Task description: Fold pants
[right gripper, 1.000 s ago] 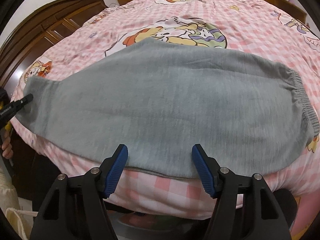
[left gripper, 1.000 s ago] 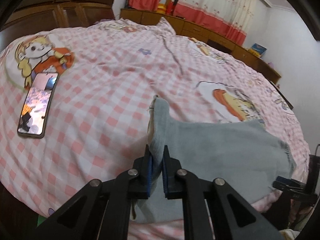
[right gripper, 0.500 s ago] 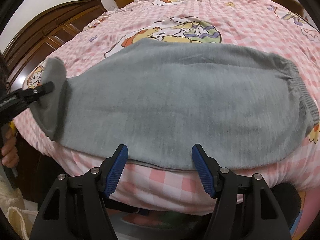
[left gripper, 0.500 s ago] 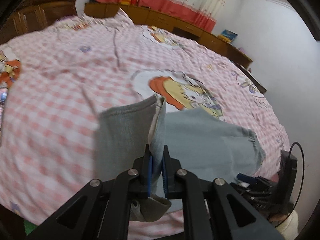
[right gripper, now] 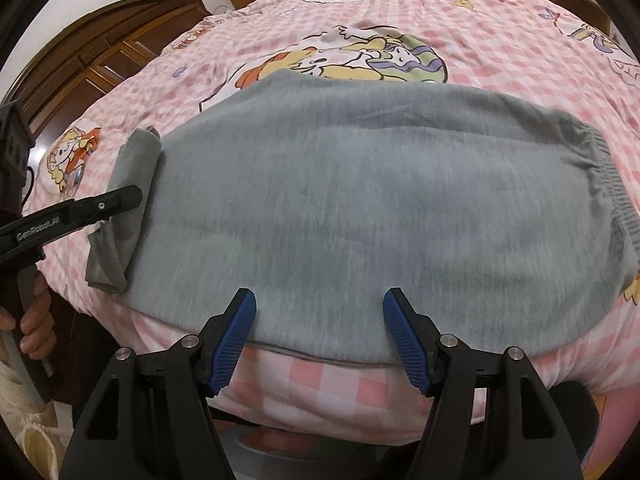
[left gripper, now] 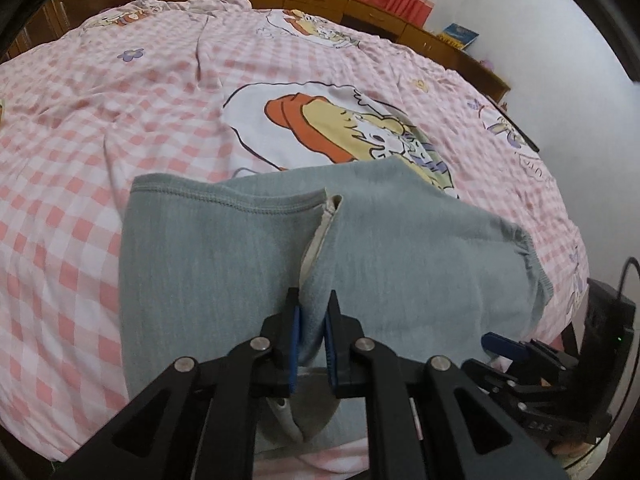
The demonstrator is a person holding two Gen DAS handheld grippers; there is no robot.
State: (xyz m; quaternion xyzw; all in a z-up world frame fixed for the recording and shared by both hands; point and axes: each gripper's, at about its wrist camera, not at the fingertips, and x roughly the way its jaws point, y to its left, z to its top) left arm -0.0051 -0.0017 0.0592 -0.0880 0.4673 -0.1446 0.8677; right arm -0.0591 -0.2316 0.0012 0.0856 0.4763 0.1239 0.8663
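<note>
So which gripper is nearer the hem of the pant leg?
Left. The left gripper has the leg-hem end of the pants between its opening jaws; the right gripper hangs open at the pants' near edge, mid-length.

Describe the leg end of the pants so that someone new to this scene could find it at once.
Start at the bed with the pink checked sheet; the grey pants lie across its near edge. Their elastic waistband is at the right, and the leg end is at the left, folded over and pinched in the left gripper, whose jaws are opening. It alone has a stitched hem.
</note>
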